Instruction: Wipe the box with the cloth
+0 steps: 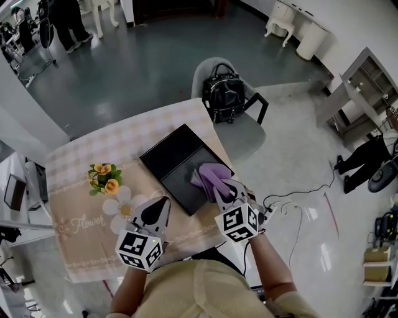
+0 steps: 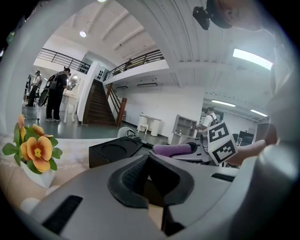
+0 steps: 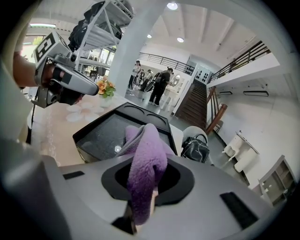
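The room was evenly bright, lit from above by round ceiling lamps and a long light panel. Shadows were faint and soft. The floor carried a dull sheen, with pale streaks of glare on its lighter part at the right. Both gripper views were round fisheye pictures with black corners and straight lines bowed near the rim. The cloth, close to the lens, looked slightly soft. The head view also curved at its edges.
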Demonstrator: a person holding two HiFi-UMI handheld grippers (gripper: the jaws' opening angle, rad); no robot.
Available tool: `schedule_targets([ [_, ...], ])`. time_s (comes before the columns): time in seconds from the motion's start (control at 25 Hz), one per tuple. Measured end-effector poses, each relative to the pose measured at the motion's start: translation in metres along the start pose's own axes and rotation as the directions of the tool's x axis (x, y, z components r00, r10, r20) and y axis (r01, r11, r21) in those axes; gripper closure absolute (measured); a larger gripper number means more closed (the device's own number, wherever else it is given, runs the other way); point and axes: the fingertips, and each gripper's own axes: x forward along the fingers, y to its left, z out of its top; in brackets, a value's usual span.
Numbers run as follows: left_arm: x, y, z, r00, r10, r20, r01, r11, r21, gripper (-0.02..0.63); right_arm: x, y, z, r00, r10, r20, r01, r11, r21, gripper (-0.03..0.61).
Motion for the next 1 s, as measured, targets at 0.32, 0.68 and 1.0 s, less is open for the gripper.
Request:
schedule_targets([
  [0.32, 0.004, -0.011, 0.001, 0.999, -0.034, -0.001, 0.034, 0.999, 0.016, 0.600, -0.005, -0.006, -0.007, 1.000, -0.019, -0.012, 0.020, 0.999, 0.033, 0.508],
  [0.68, 0.002, -0.013, 0.006, 0.999, -0.052, 0.015, 0.051, 0.998, 0.038, 0.600, -0.051, -0.013, 0.031, 0.987, 0.017, 0.158, -0.039, 0.990, 0.138, 0.506],
  [1.0, 0.002, -0.009, 0.006, 0.999, -0.049, 0.011, 0.048, 0.998, 0.051, 0.600, -0.103, 0.015, 0.047, 0.938, 0.167, 0.303, -0.211, 0.970, 0.119, 0.508],
])
